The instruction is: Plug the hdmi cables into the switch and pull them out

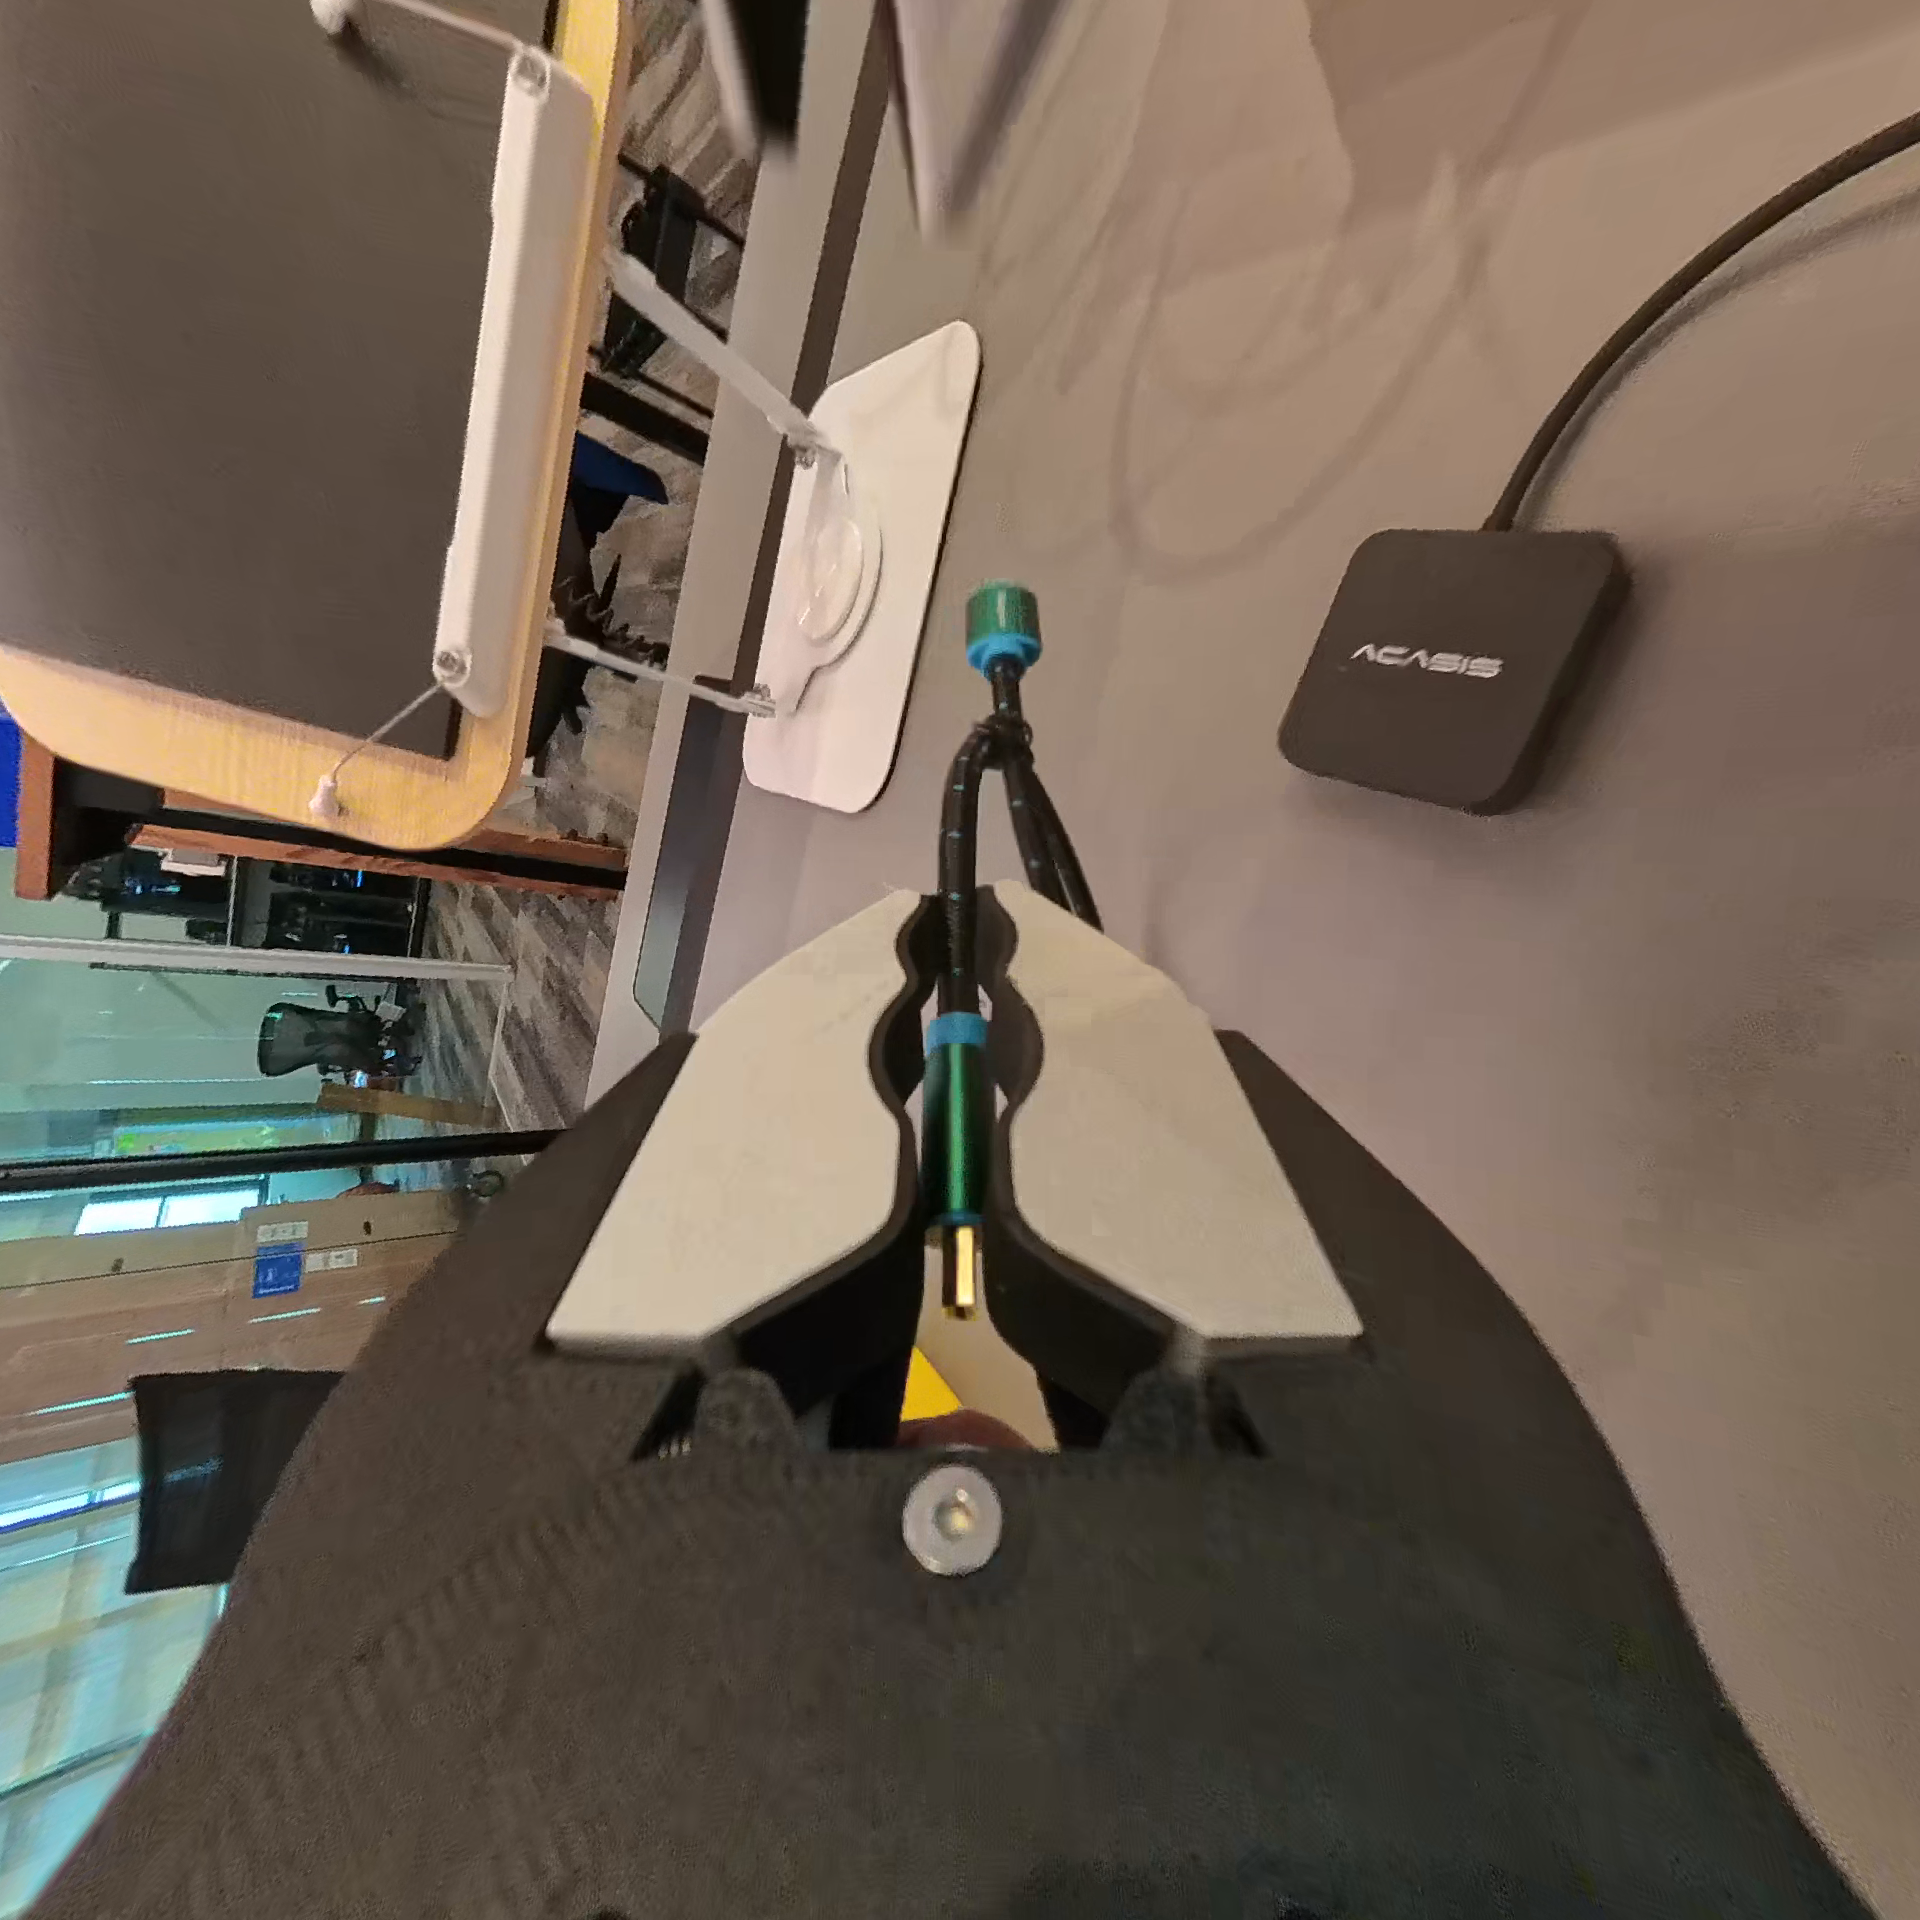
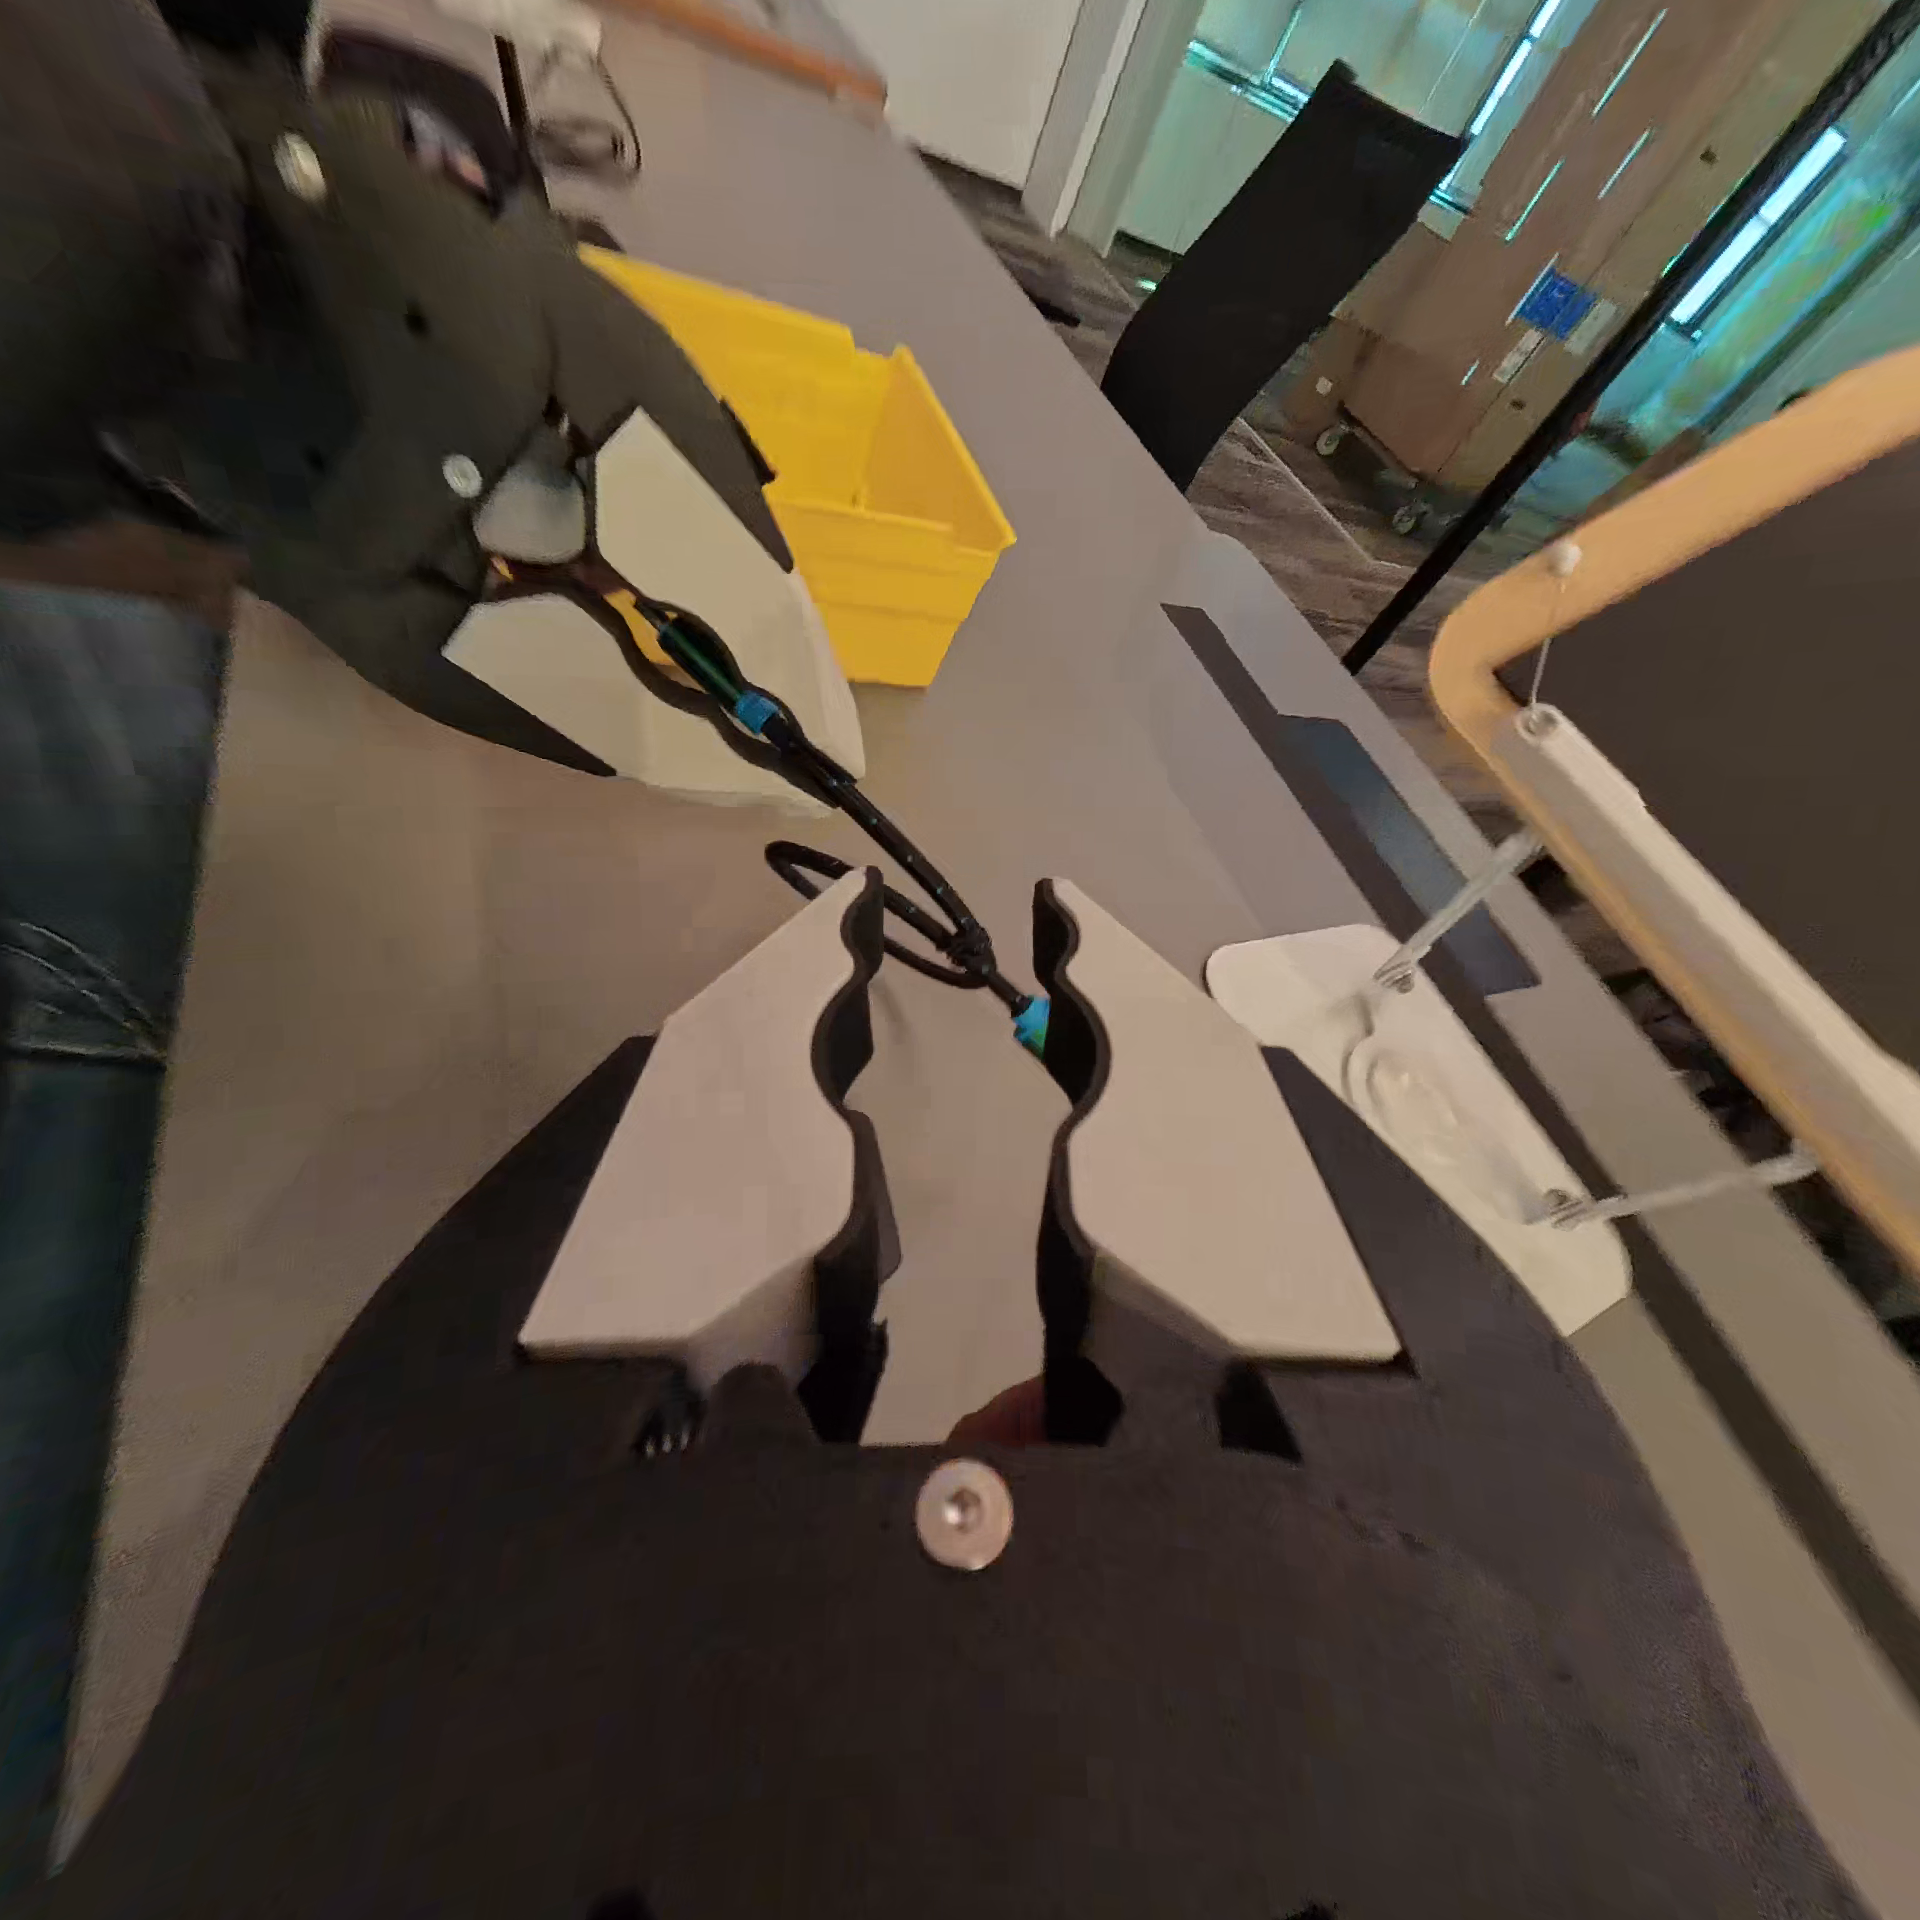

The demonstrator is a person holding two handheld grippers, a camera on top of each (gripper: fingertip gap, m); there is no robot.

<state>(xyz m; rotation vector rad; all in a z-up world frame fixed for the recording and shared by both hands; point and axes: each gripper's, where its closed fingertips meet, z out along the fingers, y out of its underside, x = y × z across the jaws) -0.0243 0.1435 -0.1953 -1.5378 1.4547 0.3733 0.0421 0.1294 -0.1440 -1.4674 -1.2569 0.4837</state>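
My left gripper [image 1: 958, 904] is shut on a green HDMI connector [image 1: 958, 1132], whose gold plug points back toward the camera. The black braided cable [image 1: 961, 810] loops forward to a second green connector [image 1: 995, 623] above the grey table. The black switch [image 1: 1455, 665] lies flat to the right, with its own black lead running off. My right gripper [image 2: 956, 914] is open and empty. The free connector's blue collar [image 2: 1032, 1023] sits just inside my right gripper's right finger, partly hidden by it. The left gripper [image 2: 623, 623] shows at the upper left, holding the cable [image 2: 883, 831].
A yellow bin [image 2: 883, 499] stands on the table behind the left gripper. A white stand base [image 1: 862, 571] holds a wood-framed dark panel [image 1: 260, 364] near the table's far edge; both also show in the right wrist view [image 2: 1455, 1122]. A person's jeans [image 2: 94, 935] are at the left. The grippers' ends are close to 8 cm from one another. The left tips stand about 12 cm off the black switch [image 1: 1455, 665].
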